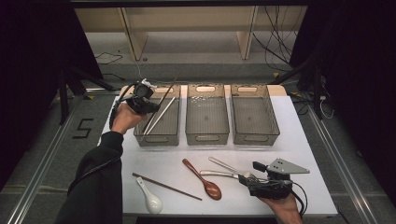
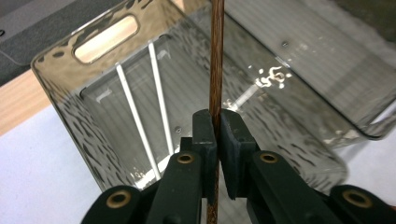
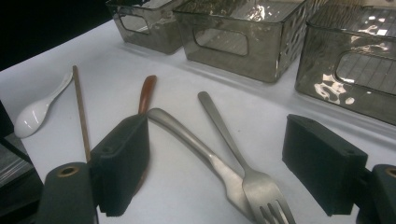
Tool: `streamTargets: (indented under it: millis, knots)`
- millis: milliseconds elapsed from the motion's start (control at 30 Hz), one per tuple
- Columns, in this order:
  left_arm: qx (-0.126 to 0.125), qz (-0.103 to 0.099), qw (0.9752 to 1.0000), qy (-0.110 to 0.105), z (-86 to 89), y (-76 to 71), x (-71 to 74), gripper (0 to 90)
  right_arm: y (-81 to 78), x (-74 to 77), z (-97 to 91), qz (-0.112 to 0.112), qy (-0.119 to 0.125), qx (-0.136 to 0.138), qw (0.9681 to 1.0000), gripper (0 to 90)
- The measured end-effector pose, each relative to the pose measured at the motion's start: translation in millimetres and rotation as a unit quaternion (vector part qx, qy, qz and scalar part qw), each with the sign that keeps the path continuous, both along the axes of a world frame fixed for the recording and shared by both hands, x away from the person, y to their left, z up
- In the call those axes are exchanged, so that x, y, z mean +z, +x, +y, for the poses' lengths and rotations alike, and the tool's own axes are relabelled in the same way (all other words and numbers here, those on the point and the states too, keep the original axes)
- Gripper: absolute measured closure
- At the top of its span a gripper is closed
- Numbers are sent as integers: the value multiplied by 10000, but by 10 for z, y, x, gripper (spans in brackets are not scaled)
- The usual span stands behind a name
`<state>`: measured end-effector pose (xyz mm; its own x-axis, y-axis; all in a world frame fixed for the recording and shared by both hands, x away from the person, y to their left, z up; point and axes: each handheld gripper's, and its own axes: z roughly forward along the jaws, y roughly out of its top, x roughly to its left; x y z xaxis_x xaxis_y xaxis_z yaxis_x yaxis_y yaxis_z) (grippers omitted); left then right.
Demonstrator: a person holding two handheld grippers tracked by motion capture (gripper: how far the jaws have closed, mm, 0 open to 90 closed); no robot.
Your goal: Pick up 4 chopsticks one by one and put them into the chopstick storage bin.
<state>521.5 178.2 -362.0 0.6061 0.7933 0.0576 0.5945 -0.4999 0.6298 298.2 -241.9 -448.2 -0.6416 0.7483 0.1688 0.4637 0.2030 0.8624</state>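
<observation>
At the far left of the table, the left gripper point(image 1: 148, 103) hangs over the left bin point(image 1: 154, 138), its jaws clamped on a dark wooden chopstick point(image 2: 215, 56) that stands tilted above the bin's opening, its tip rising past the far rim. In the left gripper view the two pads point(image 2: 204, 135) press on the stick from both sides. Two pale chopsticks point(image 2: 144, 105) already lie slanted on the floor of that bin. This looks like sorting cutlery by kind, with chopsticks going into the left bin; the held stick has yet to be let go.

Next along, the middle bin point(image 1: 207, 137) and the right bin point(image 1: 255, 138) hold nothing that can be seen.

On the white tabletop point(image 1: 299, 135) in front, a white ceramic soup spoon point(image 1: 150, 198) lies beside a second dark chopstick point(image 1: 166, 186); to their right lies a brown wooden spoon point(image 1: 202, 180), then a metal fork point(image 3: 238, 158) crossing the handle of a second metal utensil point(image 3: 201, 149) whose head is hidden. Those five pieces are left to sort, so the job is judged less than halfway through.

At the right, the right gripper point(image 1: 247, 178) rests low by the fork, its jaws wide apart and holding nothing.
</observation>
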Motion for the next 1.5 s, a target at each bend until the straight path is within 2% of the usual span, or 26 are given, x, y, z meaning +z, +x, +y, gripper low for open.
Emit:
streamTargets:
  millis: [100, 400, 700, 1067, 1167, 1267, 1400, 1500]
  knots:
    - [72, 47, 10000, -28, 26, 16, -66, 846, 2, -2, -3, 2, -2, 1, 10000, 239]
    - [168, 161, 9997, 82, 82, 35, -249, 845, 1, -3, 1, 5, -2, 4, 10000, 239]
    - [272, 268, 9993, 58, 97, 50, -345, 843, 1, -4, 3, 10, -8, 2, 10000, 239]
    - [408, 520, 9978, 106, 125, 75, -472, 831, 0, -3, 3, 6, -12, 9, 10000, 239]
    - [445, 535, 9975, 108, 134, 67, -486, 774, 0, -3, 4, 10, -9, 5, 10000, 239]
    - [483, 453, 9978, 93, 137, 45, -464, 696, 1, -4, 4, 14, -8, 3, 10000, 239]
    - [392, 375, 9985, 53, 106, -33, -387, 586, 1, -5, 5, -1, -11, 11, 10000, 239]
    - [187, 312, 9993, 71, 54, -135, -311, 512, 0, -4, 5, 7, -11, 0, 10000, 239]
